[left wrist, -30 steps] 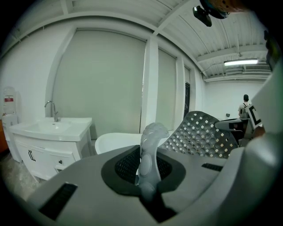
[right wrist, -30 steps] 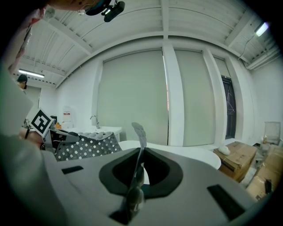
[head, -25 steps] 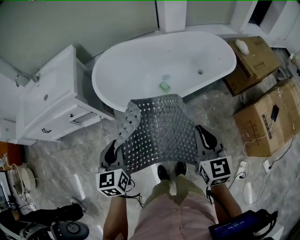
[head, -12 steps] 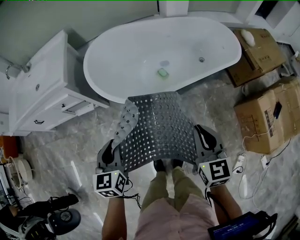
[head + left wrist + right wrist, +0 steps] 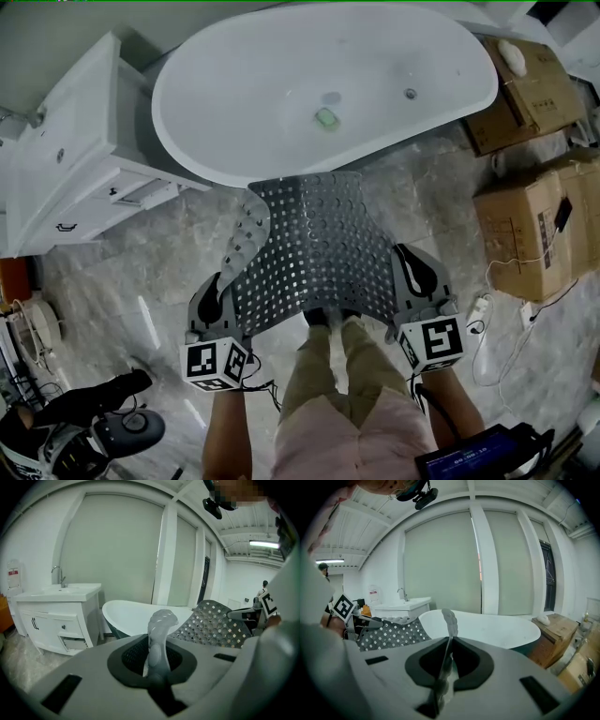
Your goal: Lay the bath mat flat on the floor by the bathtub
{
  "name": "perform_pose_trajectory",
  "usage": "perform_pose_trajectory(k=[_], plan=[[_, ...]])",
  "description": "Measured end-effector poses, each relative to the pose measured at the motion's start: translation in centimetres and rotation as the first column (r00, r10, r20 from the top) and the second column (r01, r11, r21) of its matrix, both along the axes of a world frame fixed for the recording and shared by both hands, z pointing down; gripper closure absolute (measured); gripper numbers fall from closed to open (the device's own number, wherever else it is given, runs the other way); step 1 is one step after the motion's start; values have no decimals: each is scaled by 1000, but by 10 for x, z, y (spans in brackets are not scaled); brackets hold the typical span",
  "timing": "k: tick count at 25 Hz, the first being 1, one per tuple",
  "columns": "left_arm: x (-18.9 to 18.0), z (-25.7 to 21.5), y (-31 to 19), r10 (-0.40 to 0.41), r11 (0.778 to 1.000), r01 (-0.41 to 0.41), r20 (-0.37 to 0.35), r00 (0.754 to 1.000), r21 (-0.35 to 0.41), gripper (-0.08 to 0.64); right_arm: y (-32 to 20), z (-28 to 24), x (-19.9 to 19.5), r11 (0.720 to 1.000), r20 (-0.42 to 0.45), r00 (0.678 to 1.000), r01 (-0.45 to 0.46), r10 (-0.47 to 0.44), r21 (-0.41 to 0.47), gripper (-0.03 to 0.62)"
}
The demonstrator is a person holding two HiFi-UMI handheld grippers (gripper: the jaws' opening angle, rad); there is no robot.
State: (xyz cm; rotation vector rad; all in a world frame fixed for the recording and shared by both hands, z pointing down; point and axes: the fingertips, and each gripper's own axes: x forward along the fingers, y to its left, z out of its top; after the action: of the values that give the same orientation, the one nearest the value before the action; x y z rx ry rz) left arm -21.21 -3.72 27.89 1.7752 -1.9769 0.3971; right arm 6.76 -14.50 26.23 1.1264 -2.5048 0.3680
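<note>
A grey perforated bath mat (image 5: pixel 314 253) hangs spread between my two grippers, above the marble floor in front of the white bathtub (image 5: pixel 319 84). My left gripper (image 5: pixel 222 302) is shut on the mat's near left corner, and that left edge curls over. My right gripper (image 5: pixel 412 281) is shut on the near right corner. In the left gripper view a fold of the bath mat (image 5: pixel 159 634) stands pinched between the jaws of the left gripper (image 5: pixel 157 660). In the right gripper view the bath mat's edge (image 5: pixel 447 634) runs thin through the shut jaws of the right gripper (image 5: pixel 443 672). The person's feet (image 5: pixel 328 319) show under the mat.
A white vanity cabinet (image 5: pixel 66 178) stands left of the tub. Cardboard boxes (image 5: pixel 534 225) and a power strip with cables (image 5: pixel 483 314) lie at the right. Dark equipment (image 5: pixel 94 422) sits at the lower left. A small green item (image 5: pixel 326 117) lies inside the tub.
Both grippers have sunk with the mat still held between them. The tub and vanity have slid upward in the head view as the camera tipped further down.
</note>
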Motion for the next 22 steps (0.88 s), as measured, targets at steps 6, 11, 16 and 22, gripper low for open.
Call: perform_pose_trajectory(k=[6,11,16,22], plan=[[-7,19,2,-29,1000,29,-9,1000,-1,520,2,22,-6,1000,-9,1000,29,-30,-11,561],[-12,23,4,-36,999,36,-3,999,-2,520,1,31,-10,999,-17,999,39,-39,-18,561],[-13,20,7,-32,999,32,-6,999,0,520,5,29,-13,999,-15,999,39,-40,-20,561],[-10,18,13,-29,1000,29,-1,1000,-1,520,12,30,-7,999,-7,999,32,-32,-25,561]])
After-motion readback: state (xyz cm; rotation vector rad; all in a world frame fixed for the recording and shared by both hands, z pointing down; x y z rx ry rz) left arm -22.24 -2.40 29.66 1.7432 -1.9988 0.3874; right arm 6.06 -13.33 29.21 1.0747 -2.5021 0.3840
